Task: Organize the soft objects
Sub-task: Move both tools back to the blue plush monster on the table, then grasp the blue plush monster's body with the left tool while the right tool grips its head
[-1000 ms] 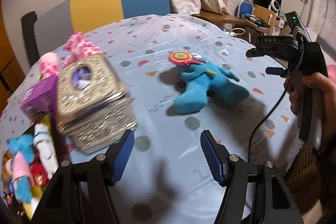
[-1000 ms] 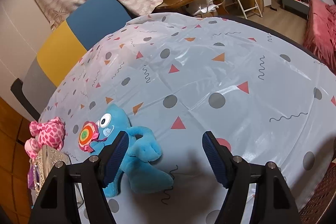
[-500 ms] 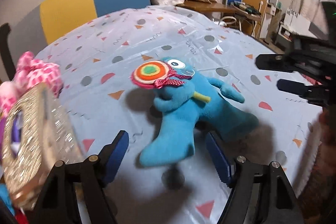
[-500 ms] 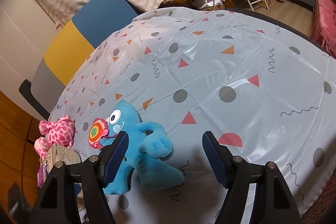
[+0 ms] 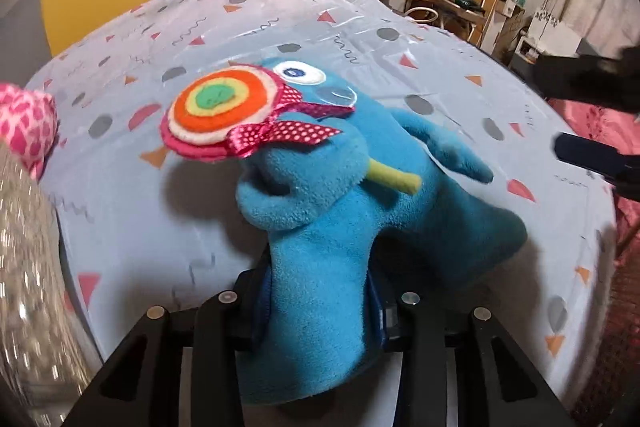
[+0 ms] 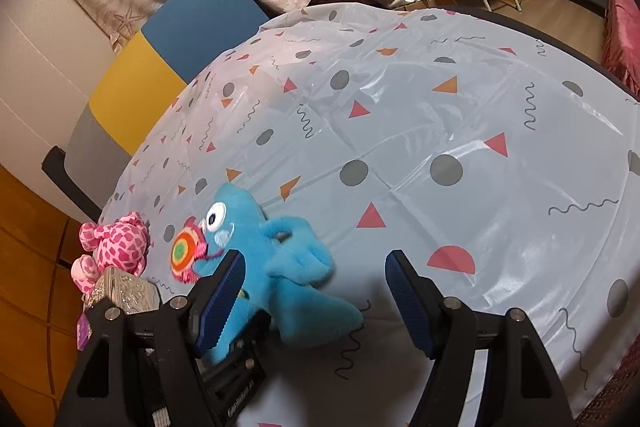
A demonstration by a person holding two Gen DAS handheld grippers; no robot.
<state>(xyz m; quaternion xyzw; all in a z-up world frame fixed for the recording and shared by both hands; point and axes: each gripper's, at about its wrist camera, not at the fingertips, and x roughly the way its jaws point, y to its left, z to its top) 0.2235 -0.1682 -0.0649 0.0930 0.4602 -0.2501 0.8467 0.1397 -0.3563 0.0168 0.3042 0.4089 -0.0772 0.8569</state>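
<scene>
Left tool [image 5: 318,311] first: its jaws are closing around the leg of the blue plush monster [image 5: 340,211], blue pads tight to the fleece on both sides, so I call that clamped on the toy, or as good as. The monster lies flat on the tabletop [image 5: 120,211] directly ahead of this tool, lollipop [image 5: 218,113] across its face, body stretching away from the jaws.

Over to the right tool [image 6: 312,301]: jaws well apart, nothing between them, bare cloth showing through the gap. From here the monster sits just beyond its left finger.

Further out, ahead and left of both tools, a pink spotted plush [image 6: 116,243] rests near the tabletop's edge, touching a glittery silver box [image 6: 124,293]. Beyond that, a chair [image 6: 168,67] in blue, yellow and grey.

So where are we? By my reading, early to midway: one toy is being gripped but not yet lifted, the pink one looks untouched, and where they belong is not in view. Left to do: lift, carry, drop off, then fetch the pink one.
</scene>
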